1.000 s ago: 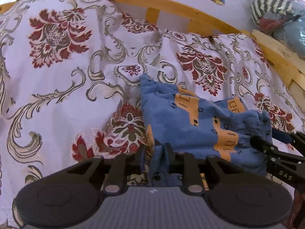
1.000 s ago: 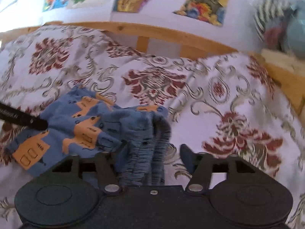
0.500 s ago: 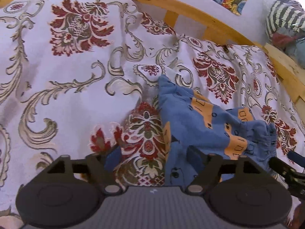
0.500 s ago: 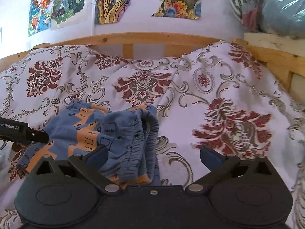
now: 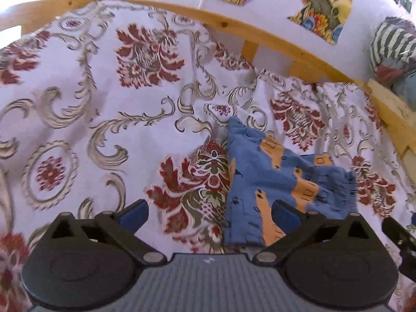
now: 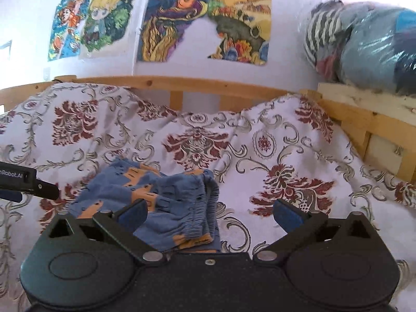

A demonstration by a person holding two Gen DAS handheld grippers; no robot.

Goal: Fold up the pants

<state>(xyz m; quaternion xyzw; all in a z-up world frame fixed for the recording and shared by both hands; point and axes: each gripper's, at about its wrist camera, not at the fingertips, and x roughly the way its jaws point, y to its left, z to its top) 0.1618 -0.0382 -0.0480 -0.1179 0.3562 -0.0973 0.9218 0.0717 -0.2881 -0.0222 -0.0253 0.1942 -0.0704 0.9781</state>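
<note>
Left gripper [image 5: 209,214] released — jaws spread wide, nothing between them but the bedspread [image 5: 78,109], its right finger [image 5: 286,214] over the near left edge of the pants. Pants [image 6: 161,202] — blue with orange print — lie folded in a compact bundle on the bed, nearer the front edge than the wooden rail [image 6: 195,84], gathered waistband on the bundle's right side. Right gripper [image 6: 210,214] likewise released, jaws wide apart; its left finger [image 6: 135,213] over the bundle, right finger over bare bedspread. Neither gripper holds cloth. Posters [image 6: 202,20] on the wall behind; bagged bundle [image 6: 369,46] on the ledge at the bed's far right corner.
</note>
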